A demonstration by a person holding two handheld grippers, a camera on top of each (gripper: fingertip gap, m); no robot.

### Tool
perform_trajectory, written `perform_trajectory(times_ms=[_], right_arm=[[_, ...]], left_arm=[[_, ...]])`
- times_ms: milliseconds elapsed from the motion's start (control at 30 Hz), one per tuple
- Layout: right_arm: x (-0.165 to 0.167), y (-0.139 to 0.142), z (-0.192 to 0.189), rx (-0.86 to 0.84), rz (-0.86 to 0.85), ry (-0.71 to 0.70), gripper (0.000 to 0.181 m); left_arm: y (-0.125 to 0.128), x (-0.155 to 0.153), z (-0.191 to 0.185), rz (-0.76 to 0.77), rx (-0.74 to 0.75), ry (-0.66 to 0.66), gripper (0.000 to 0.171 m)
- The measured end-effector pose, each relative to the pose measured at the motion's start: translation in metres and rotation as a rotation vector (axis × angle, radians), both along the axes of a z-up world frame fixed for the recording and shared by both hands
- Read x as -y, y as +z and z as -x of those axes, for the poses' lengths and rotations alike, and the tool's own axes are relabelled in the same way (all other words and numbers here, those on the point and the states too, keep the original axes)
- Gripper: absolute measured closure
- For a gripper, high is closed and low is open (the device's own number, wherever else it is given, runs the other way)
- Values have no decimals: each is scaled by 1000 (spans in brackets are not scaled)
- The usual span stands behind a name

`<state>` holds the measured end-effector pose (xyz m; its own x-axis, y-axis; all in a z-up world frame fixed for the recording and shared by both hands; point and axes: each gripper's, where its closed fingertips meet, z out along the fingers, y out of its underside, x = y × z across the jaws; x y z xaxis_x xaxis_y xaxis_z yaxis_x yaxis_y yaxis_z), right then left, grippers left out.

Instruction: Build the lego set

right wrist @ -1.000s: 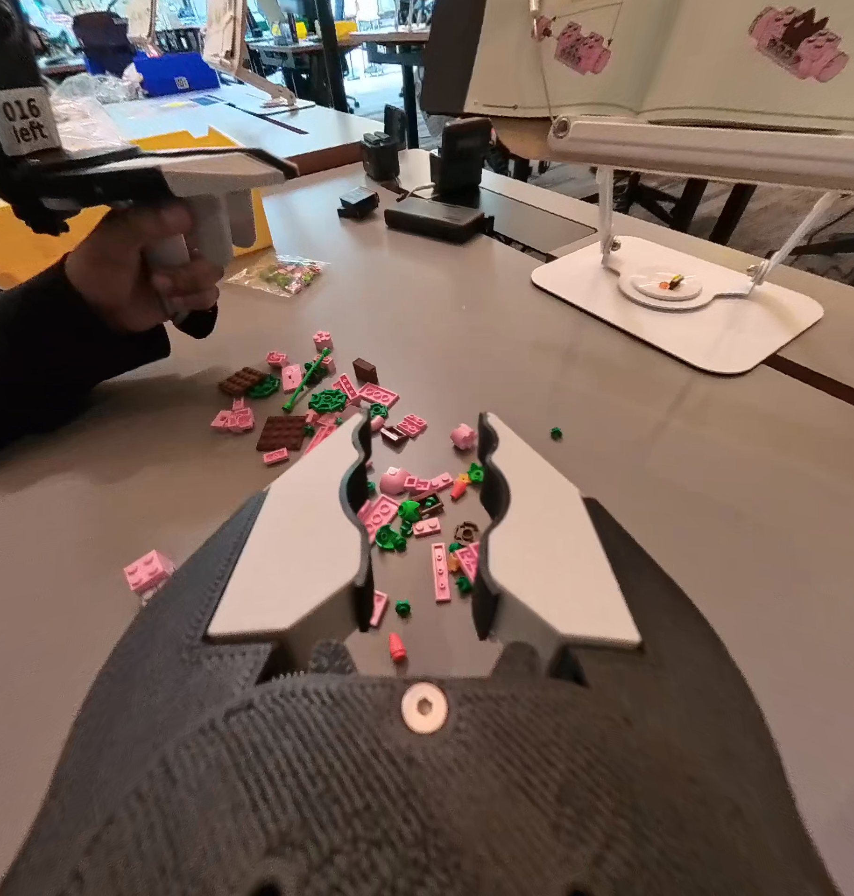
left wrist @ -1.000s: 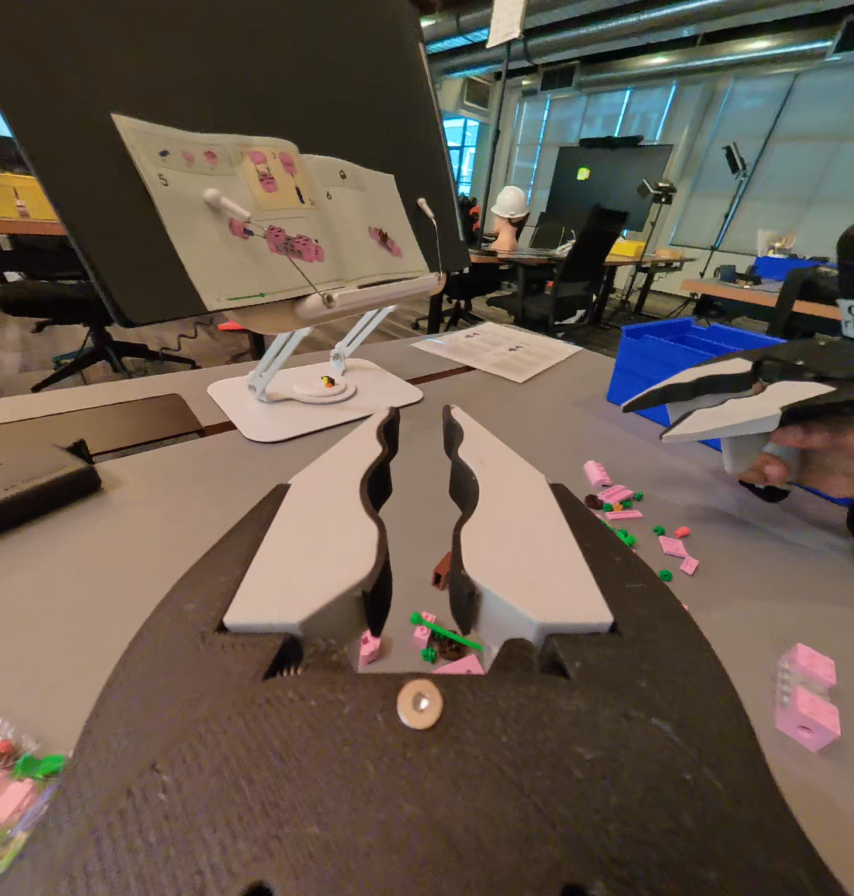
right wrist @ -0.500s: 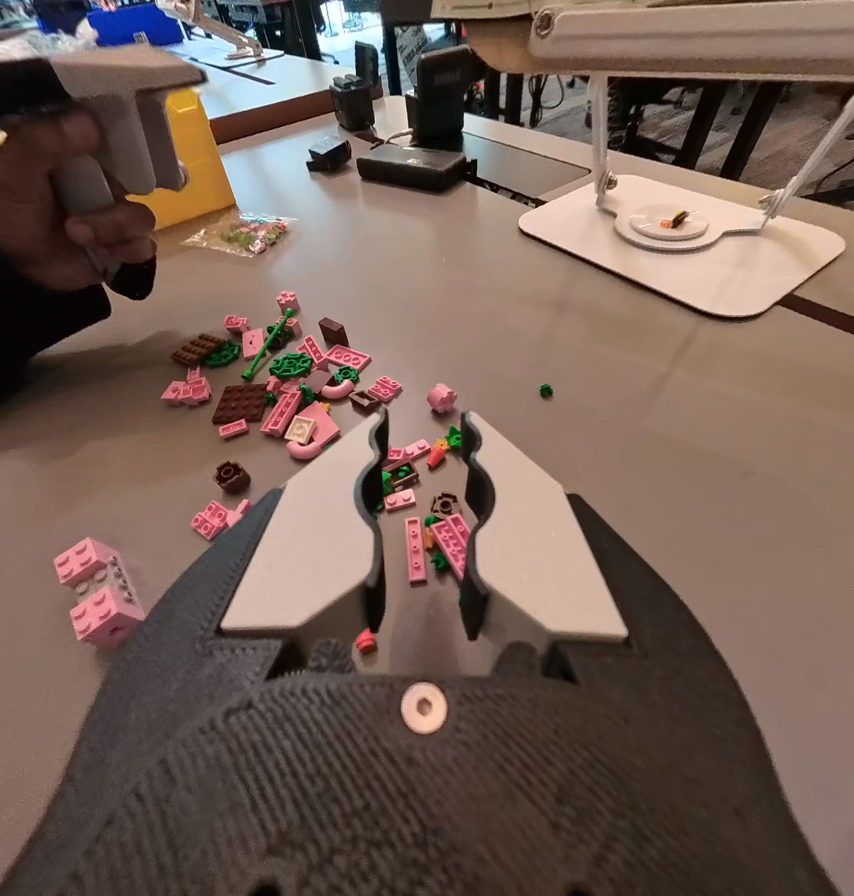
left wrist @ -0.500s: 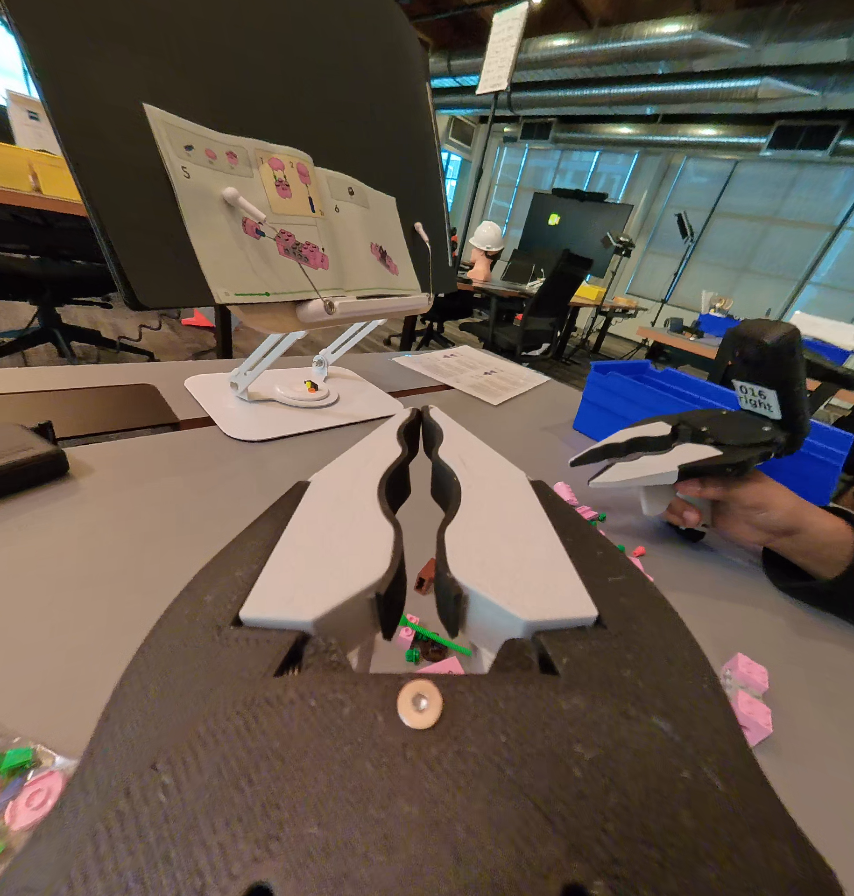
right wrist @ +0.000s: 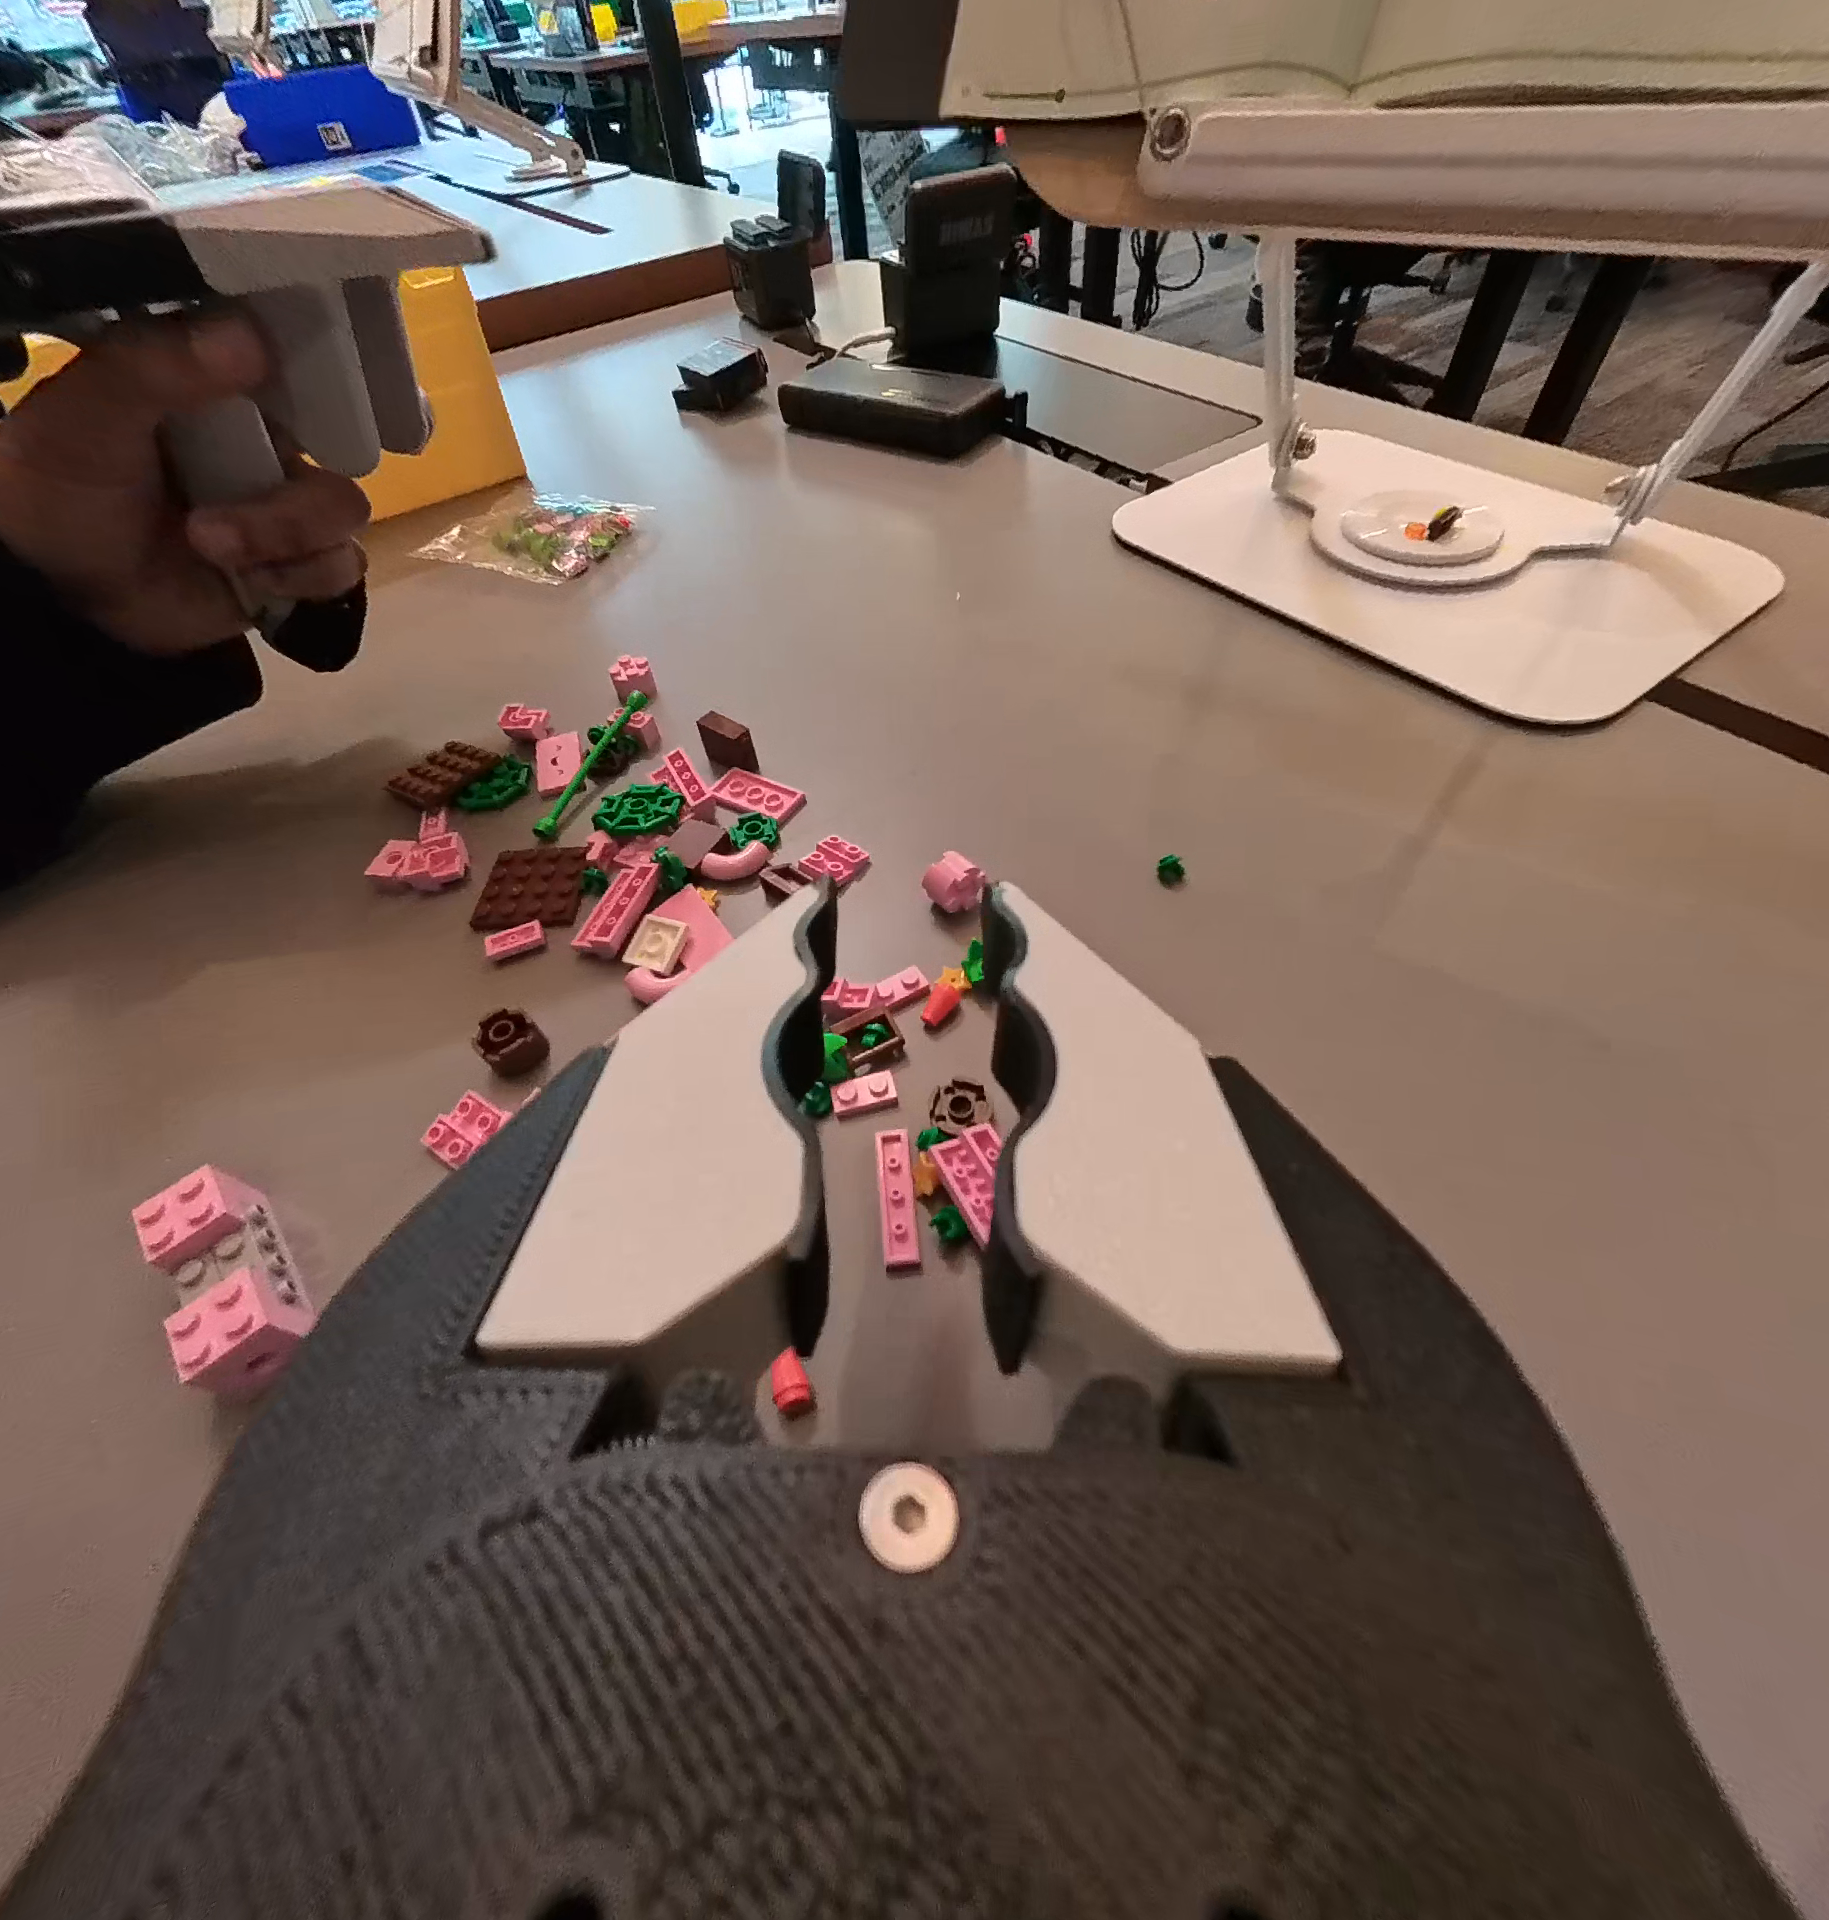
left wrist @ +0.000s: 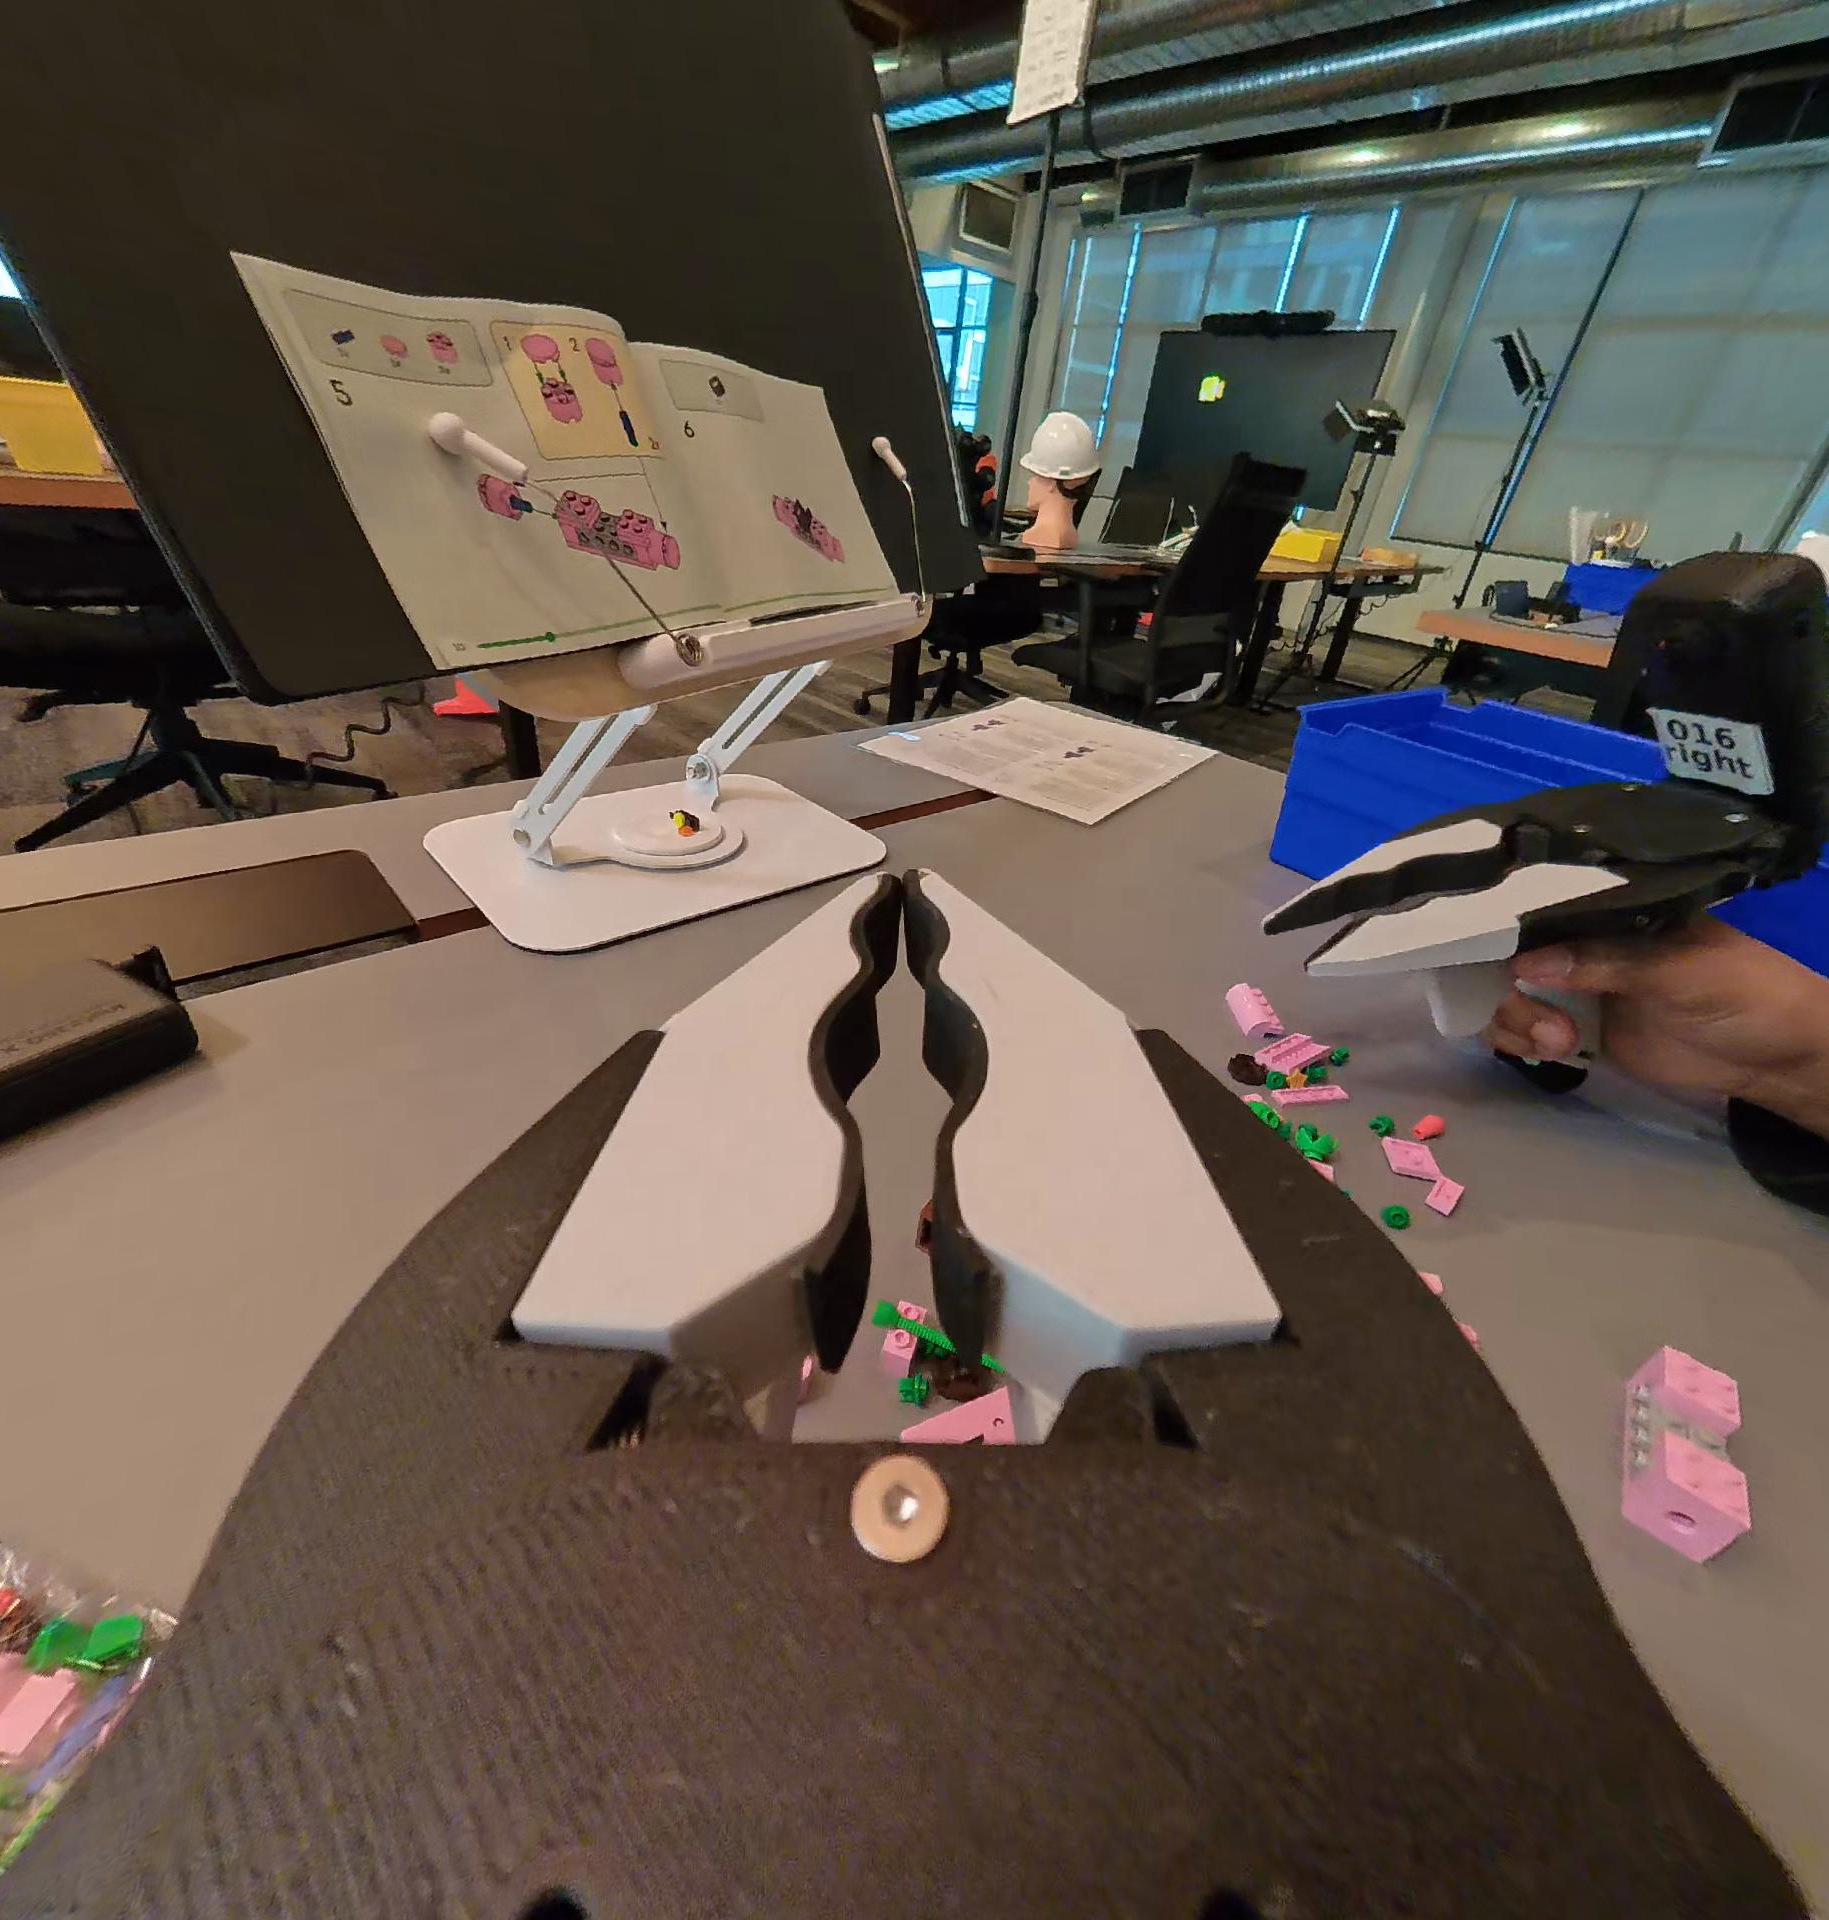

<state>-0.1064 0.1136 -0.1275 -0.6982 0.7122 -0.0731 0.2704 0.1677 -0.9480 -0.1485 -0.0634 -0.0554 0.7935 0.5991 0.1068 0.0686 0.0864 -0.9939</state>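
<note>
- Above the grey counter (left wrist: 390, 1122), the left hand-held gripper (left wrist: 902, 883) is hovering with its fingertips pressed together, clenched on nothing.
- Beneath its fingers, a green rod (left wrist: 931, 1338) and a few pink bits are peeking through the gap, lying on the counter.
- Off to its right, the pink brick assembly (left wrist: 1684, 1455) is sitting alone, apart from the loose scatter.
- Straight ahead of it, the instruction booklet (left wrist: 577, 488) is leaning open on a white stand (left wrist: 661, 852).
- Down at its near left, a clear bag of pieces (left wrist: 27, 1704) is lying on the counter.
- Farther right, the right hand-held gripper (right wrist: 908, 904) is hanging released, fingertips parted, empty, above the pile of loose lego pieces (right wrist: 640, 831).
- Between its fingers, a long pink plate (right wrist: 897, 1195) is lying flat, and a small red piece (right wrist: 790, 1394) is resting near the finger roots.
- To its left, the pink brick assembly is standing clear of the pile.
- Beyond its right side, a blue bin (left wrist: 1461, 769) is sitting.
</note>
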Motion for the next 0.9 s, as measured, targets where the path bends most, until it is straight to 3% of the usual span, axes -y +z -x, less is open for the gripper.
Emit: perform_trajectory(times_ms=[467, 900], right_arm=[[0, 12, -1, -61, 35, -4, 157], [7, 3, -2, -47, 25, 20, 157]], left_arm=[[-4, -2, 1, 31, -17, 13, 171], [-9, -13, -5, 55, -10, -23, 171]])
